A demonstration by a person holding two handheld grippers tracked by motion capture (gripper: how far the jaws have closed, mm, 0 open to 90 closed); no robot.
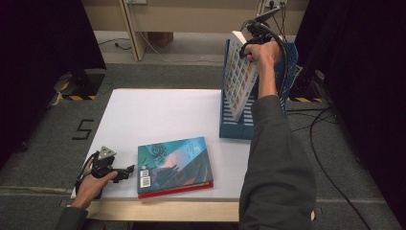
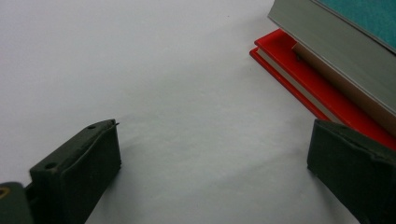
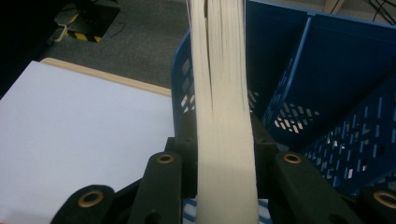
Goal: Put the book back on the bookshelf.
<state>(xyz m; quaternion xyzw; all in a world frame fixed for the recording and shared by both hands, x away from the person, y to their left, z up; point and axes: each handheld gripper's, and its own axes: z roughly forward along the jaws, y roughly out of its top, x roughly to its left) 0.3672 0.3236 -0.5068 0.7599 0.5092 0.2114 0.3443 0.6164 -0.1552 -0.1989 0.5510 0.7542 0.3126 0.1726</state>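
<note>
My right gripper (image 1: 252, 45) is shut on a thick book with a tiled, colourful cover (image 1: 238, 72), held upright and tilted over the blue file rack (image 1: 234, 127) at the table's far right. In the right gripper view the book's cream page edge (image 3: 224, 107) stands between the jaws of the right gripper (image 3: 225, 154), with the rack's blue compartments (image 3: 327, 79) just behind it. My left gripper (image 1: 128, 171) rests low on the white table near the front left, open with nothing between its fingers, as the left gripper view (image 2: 215, 144) confirms.
A teal-covered book (image 1: 173, 163) lies on a red book (image 1: 178, 189) at the table's front centre, just right of the left gripper; their edges (image 2: 327, 56) show close by. The white tabletop (image 1: 158, 115) stretches behind them. Cables lie on the floor at right.
</note>
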